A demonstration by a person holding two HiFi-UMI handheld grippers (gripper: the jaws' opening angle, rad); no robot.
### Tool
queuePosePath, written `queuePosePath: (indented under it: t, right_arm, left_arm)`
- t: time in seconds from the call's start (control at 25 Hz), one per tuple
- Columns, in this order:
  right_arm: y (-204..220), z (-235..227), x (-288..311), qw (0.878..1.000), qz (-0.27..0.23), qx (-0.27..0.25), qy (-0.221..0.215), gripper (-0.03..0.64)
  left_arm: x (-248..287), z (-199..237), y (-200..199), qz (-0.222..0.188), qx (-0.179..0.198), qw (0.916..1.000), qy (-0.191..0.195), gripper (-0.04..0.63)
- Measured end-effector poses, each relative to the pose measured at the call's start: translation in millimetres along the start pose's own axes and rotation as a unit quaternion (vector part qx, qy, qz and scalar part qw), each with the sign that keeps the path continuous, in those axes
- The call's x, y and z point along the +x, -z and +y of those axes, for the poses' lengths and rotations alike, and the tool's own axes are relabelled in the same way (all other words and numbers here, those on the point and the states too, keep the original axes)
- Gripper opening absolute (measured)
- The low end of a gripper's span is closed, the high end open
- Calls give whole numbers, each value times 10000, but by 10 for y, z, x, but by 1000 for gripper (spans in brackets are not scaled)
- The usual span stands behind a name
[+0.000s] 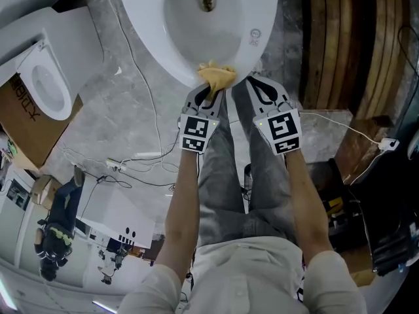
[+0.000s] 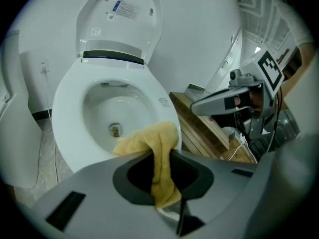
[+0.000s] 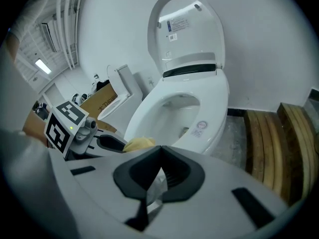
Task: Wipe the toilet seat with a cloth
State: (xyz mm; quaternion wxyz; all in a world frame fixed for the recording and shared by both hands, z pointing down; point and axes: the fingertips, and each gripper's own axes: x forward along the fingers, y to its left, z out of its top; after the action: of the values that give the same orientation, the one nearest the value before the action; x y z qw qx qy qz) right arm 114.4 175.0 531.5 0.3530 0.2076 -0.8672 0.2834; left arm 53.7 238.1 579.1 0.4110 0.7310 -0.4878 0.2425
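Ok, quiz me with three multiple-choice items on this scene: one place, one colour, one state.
1. Where is the cloth? A: floor. B: front edge of the seat. C: planks.
2. Cloth colour? A: blue. B: white. C: yellow.
3. The lid is: A: up. B: down. C: missing.

Answers:
1. B: the cloth rests on the seat's front edge, gripped by the left tool.
2. C: it looks yellow in every view.
3. A: the lid stands upright behind the seat.
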Motion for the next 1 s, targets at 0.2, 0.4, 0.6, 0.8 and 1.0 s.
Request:
queuePosePath:
  t: [0.2, 0.4, 0.6, 0.8, 1.0]
  right_arm:
    - [65, -91, -49, 9998, -10, 171, 81, 8]
    - [87, -193, -96, 9993, -45, 318, 169, 8]
    - [115, -318, -151, 9988, -70, 409, 267, 8]
    - [138, -416, -202, 9980, -98, 521, 335, 8]
    - [175, -525, -256, 9975, -110, 542, 431, 8]
  left_arm:
    - [160, -179, -104, 9, -35, 10000, 49, 81]
    - [284, -293, -197, 66, 45, 9999, 97, 81]
    - [397, -363, -301, 147, 132, 9997, 138, 81]
    - [521, -416, -418, 209, 255, 9992, 210, 81]
    - [621, -445, -557, 229, 343, 9988, 252, 81]
